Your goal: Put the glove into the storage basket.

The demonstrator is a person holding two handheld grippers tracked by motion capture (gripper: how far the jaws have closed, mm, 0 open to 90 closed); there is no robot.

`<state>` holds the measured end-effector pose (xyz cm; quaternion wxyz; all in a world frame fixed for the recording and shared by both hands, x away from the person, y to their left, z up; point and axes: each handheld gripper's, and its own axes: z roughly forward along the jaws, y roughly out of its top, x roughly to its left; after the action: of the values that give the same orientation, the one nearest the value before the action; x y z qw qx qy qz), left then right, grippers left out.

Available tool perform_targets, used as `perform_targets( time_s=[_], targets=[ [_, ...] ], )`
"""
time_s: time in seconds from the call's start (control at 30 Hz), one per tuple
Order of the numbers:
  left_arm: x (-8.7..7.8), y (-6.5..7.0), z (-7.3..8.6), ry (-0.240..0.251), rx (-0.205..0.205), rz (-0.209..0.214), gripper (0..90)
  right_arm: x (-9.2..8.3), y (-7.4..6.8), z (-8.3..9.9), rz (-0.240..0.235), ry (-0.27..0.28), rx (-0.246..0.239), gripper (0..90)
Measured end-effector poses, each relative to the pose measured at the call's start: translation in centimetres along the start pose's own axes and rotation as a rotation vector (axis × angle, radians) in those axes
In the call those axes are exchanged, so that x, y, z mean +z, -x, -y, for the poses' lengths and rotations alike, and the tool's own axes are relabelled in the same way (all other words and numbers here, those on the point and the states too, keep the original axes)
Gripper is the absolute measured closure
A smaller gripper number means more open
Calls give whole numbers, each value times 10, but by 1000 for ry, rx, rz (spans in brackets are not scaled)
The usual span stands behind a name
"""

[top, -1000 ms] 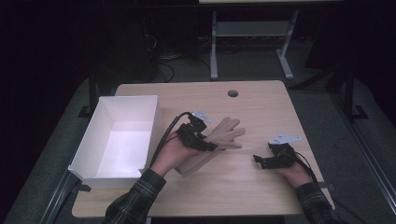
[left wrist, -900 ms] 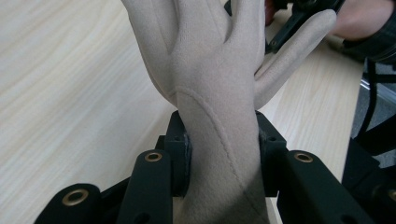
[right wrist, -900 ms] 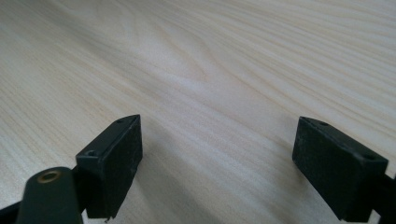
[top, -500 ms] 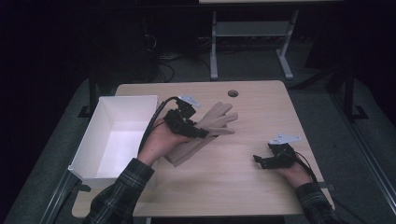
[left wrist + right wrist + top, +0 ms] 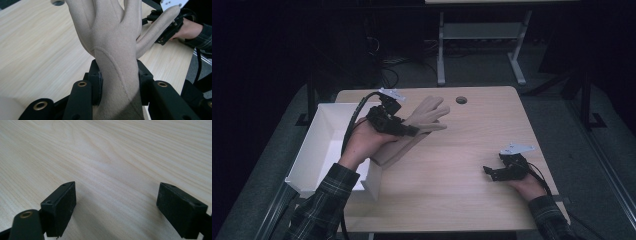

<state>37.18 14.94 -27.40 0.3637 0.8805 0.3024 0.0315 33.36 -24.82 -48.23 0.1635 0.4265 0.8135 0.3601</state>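
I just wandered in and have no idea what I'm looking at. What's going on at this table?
A person sits at a wooden table with a two-jaw gripper in each hand. The left gripper is clamped on the cuff of a beige glove and holds it above the table, next to a white box at the table's left edge. The right gripper rests low over bare wood on the right side, its jaws wide apart with nothing between them.
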Motion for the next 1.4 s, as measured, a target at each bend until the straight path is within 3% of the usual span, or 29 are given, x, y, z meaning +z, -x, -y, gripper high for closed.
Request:
perform_targets(
  time_s=[0.43,0.73,1.03,1.4],
  targets=[
    [-42,-30,18,62,-81,-84,653,0,0,0,0,0,0,156],
    [-66,-53,40,83,-149,-147,653,0,0,0,0,0,0,155],
    [-78,-73,65,74,-210,-223,653,0,0,0,0,0,0,156],
    [-75,-86,98,45,-297,-305,653,0,0,0,-11,-4,-13,139]
  ],
)
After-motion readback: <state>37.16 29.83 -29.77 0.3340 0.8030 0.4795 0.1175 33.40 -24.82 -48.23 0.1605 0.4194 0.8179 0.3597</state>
